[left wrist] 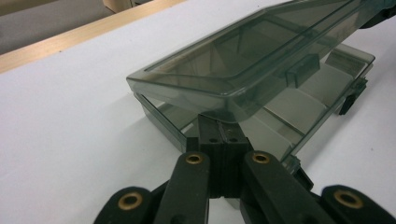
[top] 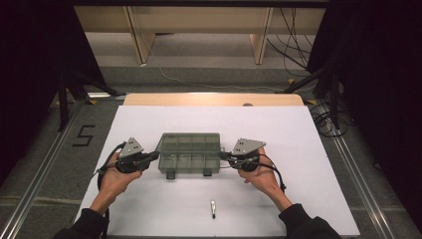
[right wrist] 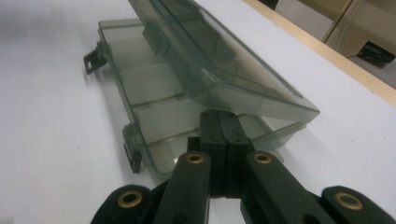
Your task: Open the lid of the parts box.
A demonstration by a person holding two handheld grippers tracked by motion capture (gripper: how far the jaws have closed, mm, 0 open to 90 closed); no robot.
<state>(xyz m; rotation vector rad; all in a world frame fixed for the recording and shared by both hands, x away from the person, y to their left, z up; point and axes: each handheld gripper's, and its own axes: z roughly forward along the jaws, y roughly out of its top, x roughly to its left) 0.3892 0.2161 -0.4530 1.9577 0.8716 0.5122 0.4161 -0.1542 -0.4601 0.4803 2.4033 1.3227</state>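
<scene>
A smoky translucent compartment box (top: 190, 152) lies in the middle of the white board (top: 278, 129). Its lid (left wrist: 243, 60) is tilted up off the divided base (left wrist: 303, 100), hinged along the far side. My left gripper (top: 157, 155) is shut, its tips (left wrist: 219, 122) tucked under the lid's left end edge. My right gripper (top: 222, 155) is shut too, its tips (right wrist: 219, 119) under the right end of the lid (right wrist: 219, 60), above the base (right wrist: 154, 88). The compartments look empty. Two dark latches (top: 170, 174) hang from the front edge.
A small silvery pen-like object (top: 213, 208) lies on the board near the front edge, between the person's forearms. A wooden table strip (top: 214, 99) runs behind the board. Cables (top: 328, 122) lie on the floor at the right.
</scene>
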